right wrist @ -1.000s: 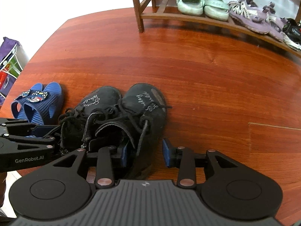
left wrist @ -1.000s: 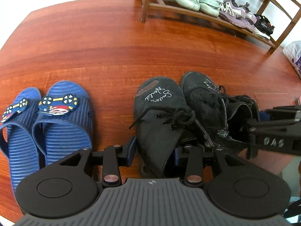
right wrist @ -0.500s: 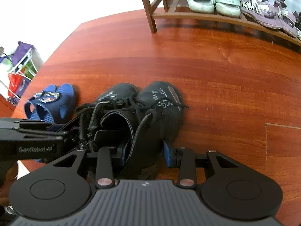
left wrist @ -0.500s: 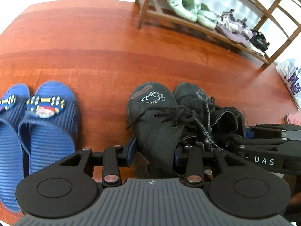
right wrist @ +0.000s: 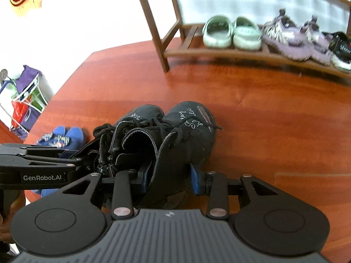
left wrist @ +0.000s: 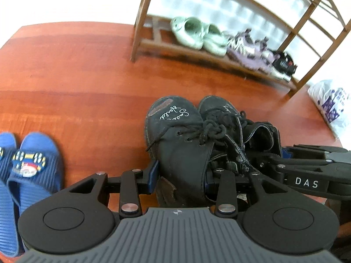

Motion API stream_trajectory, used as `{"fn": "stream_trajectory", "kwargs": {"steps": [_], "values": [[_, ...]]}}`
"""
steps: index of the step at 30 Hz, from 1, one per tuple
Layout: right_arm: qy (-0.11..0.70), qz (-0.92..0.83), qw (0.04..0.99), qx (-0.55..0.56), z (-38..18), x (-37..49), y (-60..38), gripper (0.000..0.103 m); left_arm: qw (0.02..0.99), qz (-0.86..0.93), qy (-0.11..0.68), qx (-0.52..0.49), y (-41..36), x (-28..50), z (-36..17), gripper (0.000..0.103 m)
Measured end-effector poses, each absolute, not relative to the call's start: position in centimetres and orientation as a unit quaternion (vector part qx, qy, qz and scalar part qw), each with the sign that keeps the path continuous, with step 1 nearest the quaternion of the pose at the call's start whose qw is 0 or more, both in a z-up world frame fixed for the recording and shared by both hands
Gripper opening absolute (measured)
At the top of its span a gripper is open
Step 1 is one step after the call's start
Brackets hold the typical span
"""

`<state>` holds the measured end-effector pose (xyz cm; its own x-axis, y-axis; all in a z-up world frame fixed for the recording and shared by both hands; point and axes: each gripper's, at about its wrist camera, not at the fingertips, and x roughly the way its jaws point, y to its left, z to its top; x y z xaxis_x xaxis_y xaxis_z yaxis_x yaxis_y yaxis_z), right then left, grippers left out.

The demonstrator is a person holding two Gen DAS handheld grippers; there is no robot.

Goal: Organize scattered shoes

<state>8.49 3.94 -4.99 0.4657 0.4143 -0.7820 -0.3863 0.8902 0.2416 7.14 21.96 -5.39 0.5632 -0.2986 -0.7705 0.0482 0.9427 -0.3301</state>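
My left claw (left wrist: 178,173) pinches one black boot (left wrist: 177,144) by its heel; my right claw (right wrist: 167,175) pinches its mate (right wrist: 186,135). Both sit low in the frames, the shoe rack (left wrist: 219,59) upper right. Loose laces (left wrist: 210,129) could snag, and the soft heel uppers might slip. Blue slippers (left wrist: 33,166) fill the left view's lower left; only the right view shows the bag cart (right wrist: 24,96).

black boots (left wrist: 182,144): 2 | blue slippers (left wrist: 33,166): 2 | green clogs (right wrist: 230,32): 2 | purple sneakers (right wrist: 294,38): 2 | black-white shoe (right wrist: 341,48): at least 1 | wooden rack (right wrist: 219,53): 1 | grippers (left wrist: 179,173): 2 | white plastic bag (left wrist: 331,105): 1
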Motion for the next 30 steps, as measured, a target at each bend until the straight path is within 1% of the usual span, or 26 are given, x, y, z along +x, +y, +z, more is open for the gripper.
{"fn": "stream_trajectory", "kwargs": {"steps": [15, 30], "values": [[0.414, 0.243, 0.877, 0.017, 1.2, 14.1, -1.4, 0.042, 0.904, -0.098, 0.396, -0.127, 17.2, 11.4, 0.8, 0.039], [0.342, 0.259, 0.903, 0.014, 7.5, 19.5, -2.7, 0.042, 0.941, -0.079, 0.316, -0.096, 14.8, 15.5, 8.0, 0.04]]}}
